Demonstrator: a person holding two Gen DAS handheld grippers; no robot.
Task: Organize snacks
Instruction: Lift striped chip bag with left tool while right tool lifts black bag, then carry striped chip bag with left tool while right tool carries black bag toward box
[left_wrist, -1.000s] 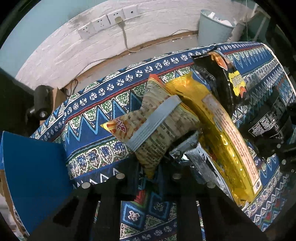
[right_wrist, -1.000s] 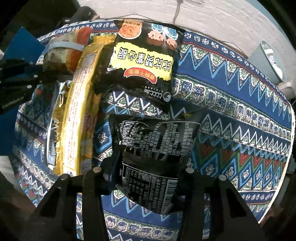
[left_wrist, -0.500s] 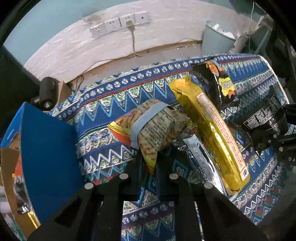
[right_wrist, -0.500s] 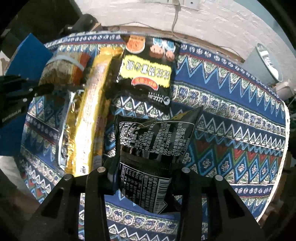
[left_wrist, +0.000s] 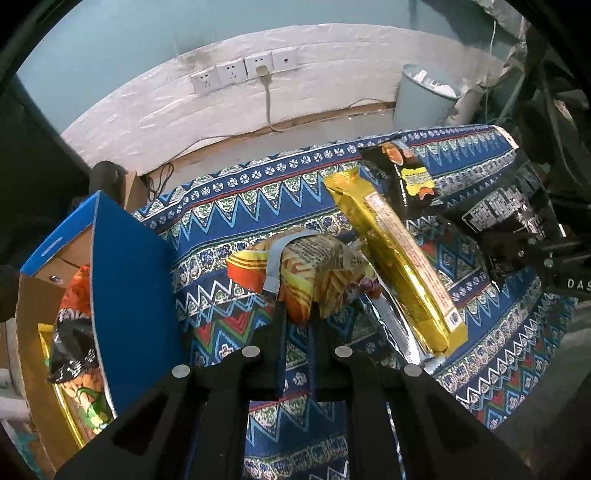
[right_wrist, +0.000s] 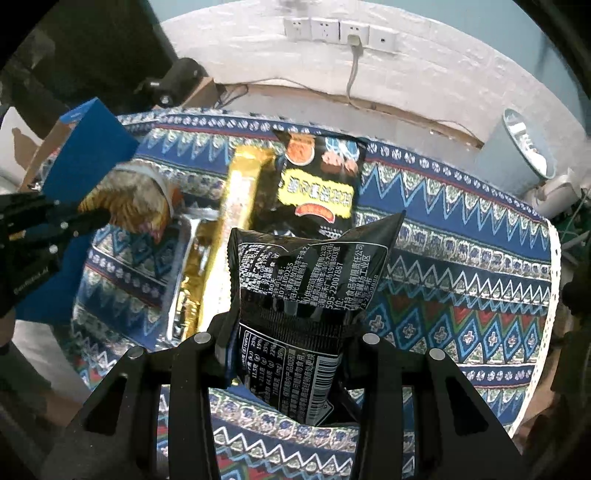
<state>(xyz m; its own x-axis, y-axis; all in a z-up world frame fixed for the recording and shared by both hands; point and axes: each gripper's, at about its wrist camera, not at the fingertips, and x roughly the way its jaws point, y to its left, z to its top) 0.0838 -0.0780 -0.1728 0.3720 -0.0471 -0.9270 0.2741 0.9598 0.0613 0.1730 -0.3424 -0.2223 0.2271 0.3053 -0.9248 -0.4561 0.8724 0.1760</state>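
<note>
My left gripper is shut on the corner of an orange-yellow chip bag with a grey band, held above the patterned cloth; it also shows in the right wrist view. My right gripper is shut on a black snack bag with white print, lifted off the table; it shows in the left wrist view. A long gold packet, a silver packet and a black-and-yellow bag lie on the cloth. A blue-sided cardboard box with snacks inside stands at the left.
The table wears a blue zigzag cloth. A pale bin stands on the floor behind. Wall sockets with a cable are on the white wall. A dark camera sits past the table's far left corner.
Both grippers have risen and pulled back with their bags. The chip bag has moved left toward the blue box, whose open inside now shows. The black bag hangs higher.
</note>
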